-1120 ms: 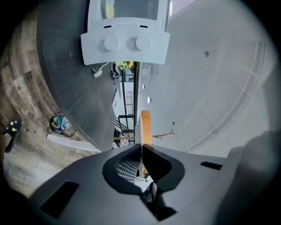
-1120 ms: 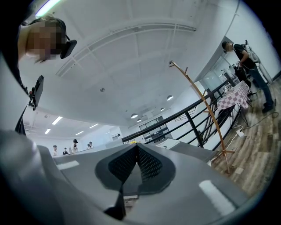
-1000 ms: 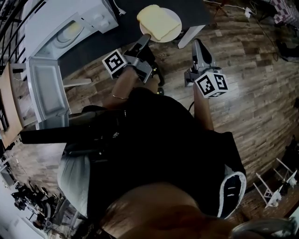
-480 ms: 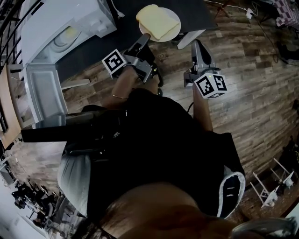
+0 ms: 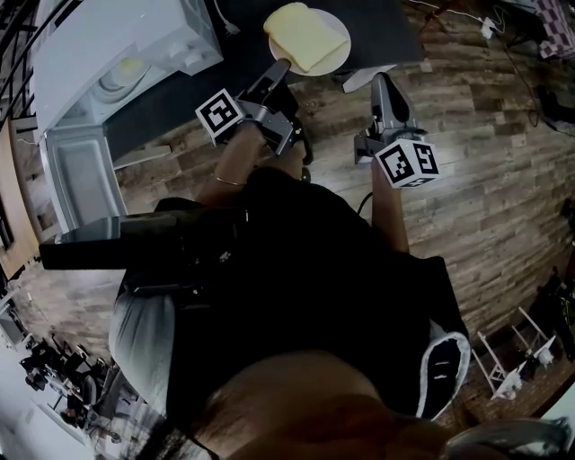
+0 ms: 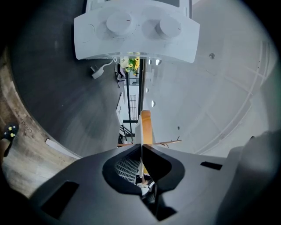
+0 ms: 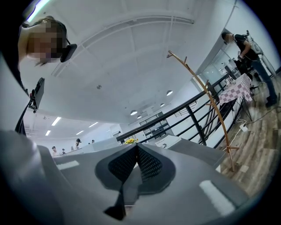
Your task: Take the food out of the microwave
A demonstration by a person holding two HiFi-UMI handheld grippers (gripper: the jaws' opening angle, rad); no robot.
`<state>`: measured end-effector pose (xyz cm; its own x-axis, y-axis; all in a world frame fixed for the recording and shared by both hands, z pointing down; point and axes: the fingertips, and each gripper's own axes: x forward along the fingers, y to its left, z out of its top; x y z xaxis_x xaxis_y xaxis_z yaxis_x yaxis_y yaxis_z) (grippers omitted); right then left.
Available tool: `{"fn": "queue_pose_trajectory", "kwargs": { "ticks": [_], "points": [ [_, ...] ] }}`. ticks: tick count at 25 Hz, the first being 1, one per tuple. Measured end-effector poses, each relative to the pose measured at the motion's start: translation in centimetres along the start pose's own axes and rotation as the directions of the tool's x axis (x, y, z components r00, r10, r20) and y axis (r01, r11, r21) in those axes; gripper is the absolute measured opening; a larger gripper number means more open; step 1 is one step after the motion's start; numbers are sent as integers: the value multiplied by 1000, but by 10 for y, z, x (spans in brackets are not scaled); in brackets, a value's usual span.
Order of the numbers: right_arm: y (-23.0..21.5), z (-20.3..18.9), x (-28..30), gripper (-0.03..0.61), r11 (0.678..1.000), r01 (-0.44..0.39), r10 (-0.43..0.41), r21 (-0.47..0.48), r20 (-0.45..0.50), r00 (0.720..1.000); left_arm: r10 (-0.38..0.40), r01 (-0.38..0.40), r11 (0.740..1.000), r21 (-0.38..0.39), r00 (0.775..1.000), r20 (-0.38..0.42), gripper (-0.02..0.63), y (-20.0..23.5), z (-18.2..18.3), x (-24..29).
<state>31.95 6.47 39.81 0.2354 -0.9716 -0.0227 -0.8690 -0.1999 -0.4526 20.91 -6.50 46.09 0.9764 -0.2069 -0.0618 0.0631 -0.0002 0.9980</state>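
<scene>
The open microwave (image 5: 117,45) sits at ten o'clock in the head view, its door (image 5: 85,180) swung out toward nine. I judge that a sweep of the left gripper (image 5: 280,70) that way could knock the door. The dark table (image 5: 382,27) runs across twelve o'clock, and the plate (image 5: 340,45) is over it near the edge. Whether it rests there I cannot tell, and a release too close to that edge could tip it to the floor. The plate is pinched only at its six-o'clock rim, so its weight hangs off one point and it may sag or twist. The slice of bread (image 5: 305,38) lies loose on it and would likely slide off if the plate tilts. The left gripper is clenched almost fully, grasping that thin rim, with the bread edge-on just beyond the jaws. The right gripper (image 5: 381,83), at one o'clock beside the table corner, is clamped together on nothing
</scene>
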Motion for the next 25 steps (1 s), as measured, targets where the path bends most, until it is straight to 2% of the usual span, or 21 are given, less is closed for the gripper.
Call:
{"fn": "queue_pose_trajectory", "kwargs": {
  "ticks": [18, 25],
  "points": [
    [-10, 6, 29, -1, 999, -34, 34, 10, -33, 999, 25, -24, 999, -21, 998, 54, 14, 9, 21, 13],
    [-31, -1, 55, 0, 1000, -21, 22, 21, -48, 999, 36, -34, 999, -29, 998, 52, 14, 26, 39, 35]
  ]
}}
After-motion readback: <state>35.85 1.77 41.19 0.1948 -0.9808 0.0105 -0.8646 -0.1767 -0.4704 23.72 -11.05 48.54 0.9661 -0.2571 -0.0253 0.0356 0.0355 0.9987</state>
